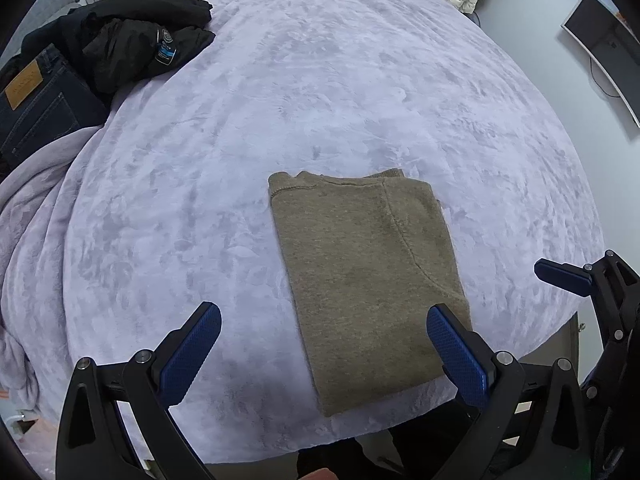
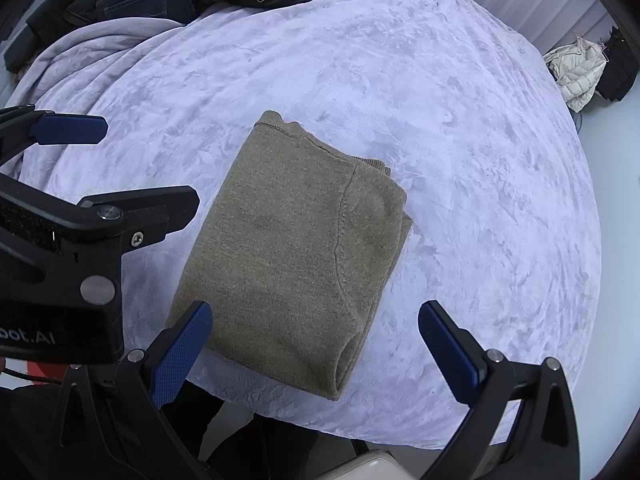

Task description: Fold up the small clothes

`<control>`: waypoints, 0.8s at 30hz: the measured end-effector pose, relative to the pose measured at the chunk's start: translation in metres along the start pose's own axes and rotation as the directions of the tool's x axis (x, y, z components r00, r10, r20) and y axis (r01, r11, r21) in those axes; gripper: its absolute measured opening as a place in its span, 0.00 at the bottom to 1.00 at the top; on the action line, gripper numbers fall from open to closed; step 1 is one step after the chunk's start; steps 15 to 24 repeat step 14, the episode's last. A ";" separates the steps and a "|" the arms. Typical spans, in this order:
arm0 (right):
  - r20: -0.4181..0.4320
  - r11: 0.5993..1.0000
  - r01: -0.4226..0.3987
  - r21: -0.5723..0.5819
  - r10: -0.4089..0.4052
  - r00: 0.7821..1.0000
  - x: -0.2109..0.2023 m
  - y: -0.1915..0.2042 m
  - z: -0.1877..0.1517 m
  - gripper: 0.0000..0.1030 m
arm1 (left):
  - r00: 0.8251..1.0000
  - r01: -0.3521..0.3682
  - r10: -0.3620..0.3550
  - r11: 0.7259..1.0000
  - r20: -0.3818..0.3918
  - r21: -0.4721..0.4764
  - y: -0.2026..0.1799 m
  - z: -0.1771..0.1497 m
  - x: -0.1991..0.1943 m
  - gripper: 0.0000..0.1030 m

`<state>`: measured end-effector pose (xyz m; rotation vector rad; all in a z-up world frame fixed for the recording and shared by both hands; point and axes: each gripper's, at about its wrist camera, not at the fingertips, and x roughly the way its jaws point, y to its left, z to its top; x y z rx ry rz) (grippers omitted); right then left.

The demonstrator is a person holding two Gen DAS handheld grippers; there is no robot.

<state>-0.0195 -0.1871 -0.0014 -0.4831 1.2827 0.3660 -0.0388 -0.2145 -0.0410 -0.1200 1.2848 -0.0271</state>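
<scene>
An olive-brown knit sweater [image 1: 368, 272] lies folded into a neat rectangle on the lilac plush bed cover [image 1: 280, 120]; it also shows in the right wrist view [image 2: 296, 256]. My left gripper [image 1: 324, 344] is open and empty, hovering above the sweater's near edge. My right gripper [image 2: 316, 344] is open and empty too, above the sweater's near end. The right gripper's blue finger [image 1: 564, 278] shows at the right edge of the left wrist view. The left gripper's body [image 2: 80, 240] shows at the left of the right wrist view.
A black jacket [image 1: 132, 44] and dark jeans [image 1: 36, 108] lie at the bed's far left. A bunched lilac blanket [image 1: 28, 220] hangs at the left. A white puffer jacket [image 2: 580, 72] and a monitor [image 1: 604, 44] are beyond the bed at the right.
</scene>
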 end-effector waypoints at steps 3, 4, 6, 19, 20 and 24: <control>-0.001 1.000 0.002 0.003 -0.002 1.000 0.000 -0.002 0.000 1.00 | 1.000 0.015 -0.015 1.000 -0.002 -0.001 0.000 0.000 0.000 1.00; -0.001 1.000 0.003 0.003 -0.003 1.000 0.000 -0.002 0.000 1.00 | 1.000 0.018 -0.018 1.000 -0.004 -0.001 0.000 0.001 0.001 1.00; -0.001 1.000 0.005 0.005 -0.005 1.000 0.000 -0.003 -0.002 1.00 | 1.000 0.026 -0.026 1.000 -0.009 -0.002 -0.001 0.001 0.002 1.00; -0.004 1.000 -0.002 0.018 0.002 1.000 0.002 -0.015 -0.009 1.00 | 1.000 0.011 -0.011 1.000 -0.028 0.001 -0.012 0.005 0.009 1.00; -0.004 1.000 -0.002 0.018 0.002 1.000 0.002 -0.015 -0.009 1.00 | 1.000 0.011 -0.011 1.000 -0.028 0.001 -0.012 0.005 0.009 1.00; -0.004 1.000 -0.002 0.018 0.002 1.000 0.002 -0.015 -0.009 1.00 | 1.000 0.011 -0.011 1.000 -0.028 0.001 -0.012 0.005 0.009 1.00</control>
